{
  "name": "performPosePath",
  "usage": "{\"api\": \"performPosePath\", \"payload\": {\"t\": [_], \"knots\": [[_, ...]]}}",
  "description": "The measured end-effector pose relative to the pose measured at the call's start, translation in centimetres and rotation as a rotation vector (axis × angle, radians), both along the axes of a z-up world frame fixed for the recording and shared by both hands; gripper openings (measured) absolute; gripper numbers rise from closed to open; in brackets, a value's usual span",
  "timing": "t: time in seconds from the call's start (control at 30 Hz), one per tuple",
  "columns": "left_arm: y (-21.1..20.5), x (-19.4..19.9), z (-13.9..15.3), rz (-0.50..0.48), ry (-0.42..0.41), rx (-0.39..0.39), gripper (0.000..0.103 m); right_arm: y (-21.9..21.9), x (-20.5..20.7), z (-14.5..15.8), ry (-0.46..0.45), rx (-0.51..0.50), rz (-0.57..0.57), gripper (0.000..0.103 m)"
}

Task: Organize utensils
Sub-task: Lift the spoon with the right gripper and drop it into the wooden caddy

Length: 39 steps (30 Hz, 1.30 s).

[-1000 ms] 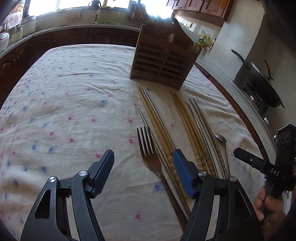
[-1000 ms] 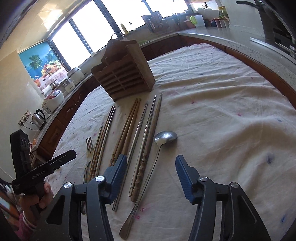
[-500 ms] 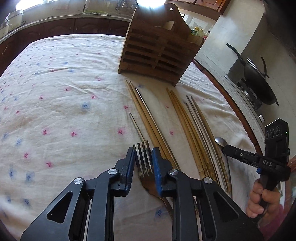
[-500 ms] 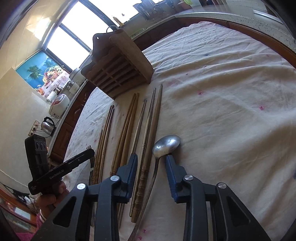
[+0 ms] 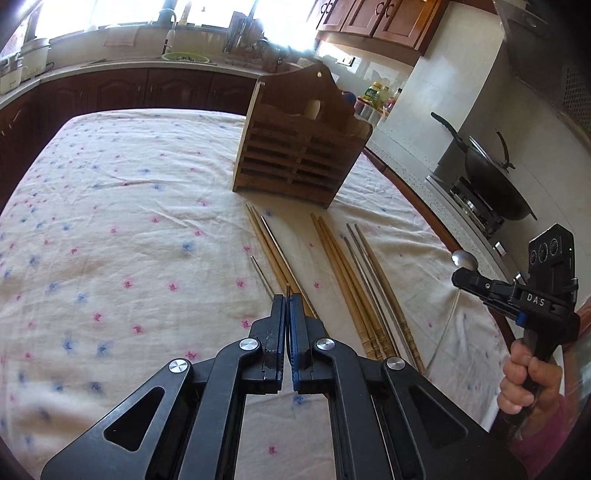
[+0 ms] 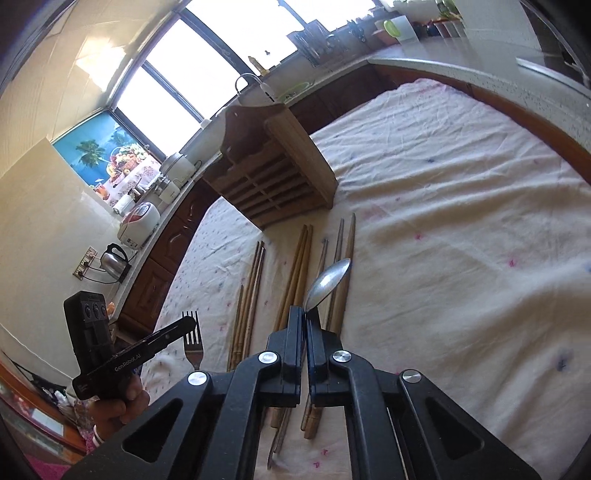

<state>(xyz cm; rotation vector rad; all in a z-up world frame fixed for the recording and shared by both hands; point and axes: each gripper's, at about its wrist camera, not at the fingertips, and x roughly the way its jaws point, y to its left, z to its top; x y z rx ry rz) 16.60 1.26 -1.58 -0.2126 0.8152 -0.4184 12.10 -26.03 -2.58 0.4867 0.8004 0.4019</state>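
Both tongs have snapped closed and risen: the left tongs clamp the fork, the right tongs clamp the spoon, each utensil's long axis pointing ahead toward the wooden rack standing beyond the chopsticks on the tabletop.

Pretty clearly someone's home kitchen: dark wood cabinets under a long counter, a sink with a faucet by big sunny windows, a wok sitting on a gas stove, plus a rice cooker and electric kettle plugged in along the wall.
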Motion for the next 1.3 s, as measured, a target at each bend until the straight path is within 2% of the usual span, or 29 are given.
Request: {"api": "performPosePath", "payload": {"t": [0.27, 0.67, 0.9, 1.17, 1.3], "knots": [[1.6, -1.2, 4.6, 0.045, -0.14, 0.011, 0.001, 0.7, -0.6, 4.7, -0.156, -0.112, -0.039, 0.002], [2.4, 1.4, 10.3, 0.151, -0.306, 0.078, 0.001, 1.0, 1.3, 8.3, -0.269, -0.161, -0.074, 0.002], [1.9, 4.4, 13.4, 0.213, -0.393, 0.123, 0.001, 1.2, 3.5, 10.5, -0.322, -0.178, -0.093, 0.002], [1.2, 10.6, 17.1, 0.352, -0.511, 0.142, 0.002, 2.2, 8.2, 14.5, -0.421, -0.209, -0.128, 0.002], [0.2, 14.1, 17.3, 0.418, -0.564, 0.169, 0.002, 3.6, 11.1, 15.8, -0.478, -0.267, -0.146, 0.002]]}}
